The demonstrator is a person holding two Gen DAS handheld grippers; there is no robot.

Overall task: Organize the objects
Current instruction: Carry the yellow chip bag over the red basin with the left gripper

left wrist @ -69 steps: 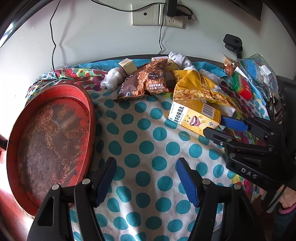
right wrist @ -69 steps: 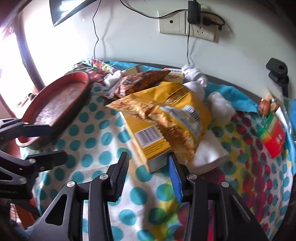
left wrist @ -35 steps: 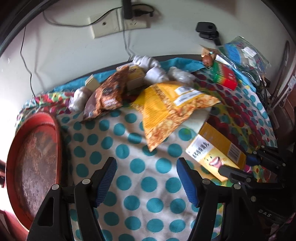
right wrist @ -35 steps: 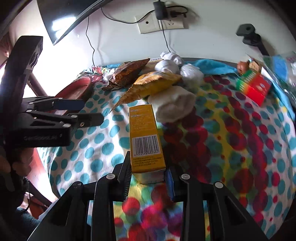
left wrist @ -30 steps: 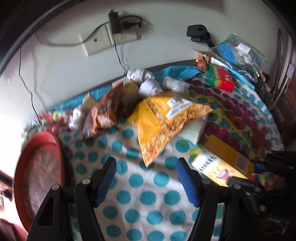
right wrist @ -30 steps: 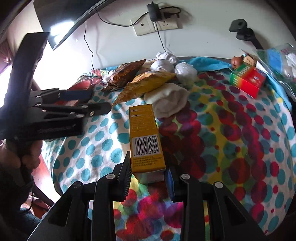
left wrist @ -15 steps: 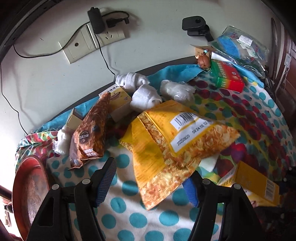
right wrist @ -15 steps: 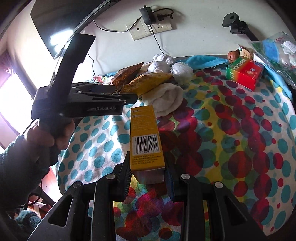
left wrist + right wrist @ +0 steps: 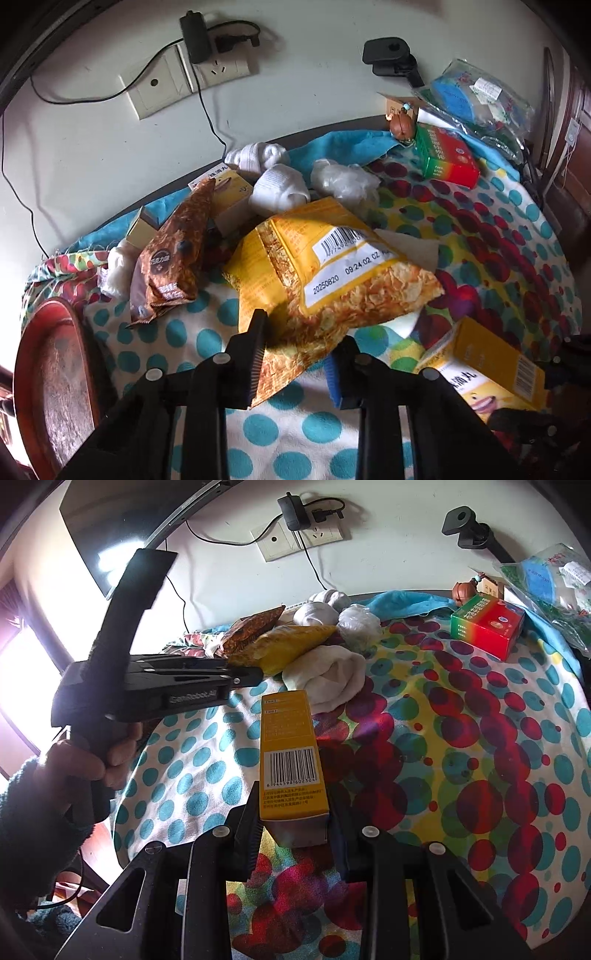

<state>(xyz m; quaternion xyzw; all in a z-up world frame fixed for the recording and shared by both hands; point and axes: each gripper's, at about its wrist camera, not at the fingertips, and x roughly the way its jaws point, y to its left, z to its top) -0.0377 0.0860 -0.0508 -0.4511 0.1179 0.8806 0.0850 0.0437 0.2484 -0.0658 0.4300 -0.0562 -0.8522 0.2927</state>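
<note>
The right claw [image 9: 293, 834] pinches the yellow box [image 9: 290, 760]. The left claw [image 9: 295, 354] pinches the yellow chip bag's [image 9: 325, 266] near corner. Next, I think, lift the bag towards the red tray [image 9: 48, 373], far left.

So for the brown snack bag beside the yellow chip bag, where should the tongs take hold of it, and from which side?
Grip the brown snack bag at its flat sealed bottom edge, coming from the near side over the dotted cloth. That end lies free and thin; its upper end leans on a small yellow box, and the yellow chip bag crowds its right.
</note>
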